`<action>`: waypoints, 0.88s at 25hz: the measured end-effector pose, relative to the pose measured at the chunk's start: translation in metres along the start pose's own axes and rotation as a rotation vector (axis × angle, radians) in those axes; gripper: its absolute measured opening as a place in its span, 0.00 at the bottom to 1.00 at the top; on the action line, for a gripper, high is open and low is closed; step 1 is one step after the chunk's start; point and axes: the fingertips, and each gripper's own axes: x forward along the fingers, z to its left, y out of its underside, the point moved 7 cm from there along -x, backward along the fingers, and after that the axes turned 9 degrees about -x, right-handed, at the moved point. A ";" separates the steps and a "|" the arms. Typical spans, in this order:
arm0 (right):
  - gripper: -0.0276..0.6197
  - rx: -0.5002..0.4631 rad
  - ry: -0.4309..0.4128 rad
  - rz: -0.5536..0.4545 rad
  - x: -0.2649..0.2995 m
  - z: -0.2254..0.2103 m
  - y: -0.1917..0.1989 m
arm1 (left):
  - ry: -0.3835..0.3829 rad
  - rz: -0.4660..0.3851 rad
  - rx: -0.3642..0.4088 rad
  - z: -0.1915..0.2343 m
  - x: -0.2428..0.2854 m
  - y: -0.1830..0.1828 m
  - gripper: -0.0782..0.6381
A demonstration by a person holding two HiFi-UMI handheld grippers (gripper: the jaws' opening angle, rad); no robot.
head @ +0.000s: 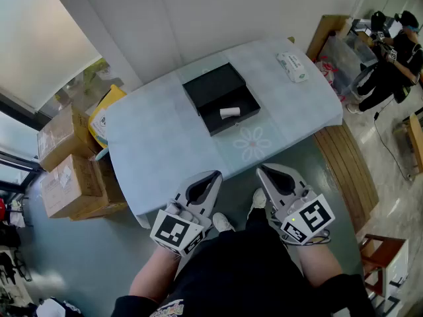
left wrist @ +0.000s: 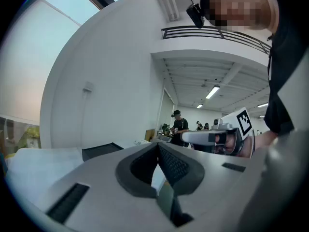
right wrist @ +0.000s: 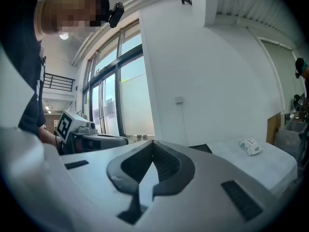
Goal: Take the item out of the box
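1. A bright, white-walled room. A pale table (head: 158, 134) stands ahead, with cardboard boxes (head: 66, 170) on the floor to its left and a wooden bench (head: 347, 164) to its right.
2. The left tool (head: 215, 175) and right tool (head: 260, 170) are held low, short of the table's near edge. Each has its jaws together and holds nothing.
3. Farther out, mid-table, the white item (head: 229, 112) lies in the open black box (head: 246, 105). A white packet (head: 292, 66) lies near the far right corner.
4. Likely risks: a tool reaching in with its jaws together would only nudge the item, and a jaw catching the box wall could drag the box.
5. The table is bare around the box, so the approach from the near edge looks free.
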 end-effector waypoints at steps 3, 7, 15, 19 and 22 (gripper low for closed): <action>0.06 0.000 -0.001 0.000 -0.001 -0.002 0.001 | 0.001 -0.001 0.000 -0.001 0.002 0.000 0.12; 0.06 -0.006 -0.021 -0.025 -0.004 -0.002 -0.002 | 0.000 0.007 0.002 -0.003 0.005 0.002 0.12; 0.06 -0.029 -0.009 -0.009 -0.007 -0.017 0.000 | -0.007 0.027 -0.012 0.001 0.020 0.012 0.12; 0.06 -0.027 -0.017 -0.012 -0.009 -0.032 -0.001 | -0.007 0.035 -0.014 -0.002 0.034 0.015 0.12; 0.06 -0.028 -0.027 -0.015 -0.009 -0.047 -0.001 | -0.021 0.045 -0.006 -0.003 0.047 0.014 0.12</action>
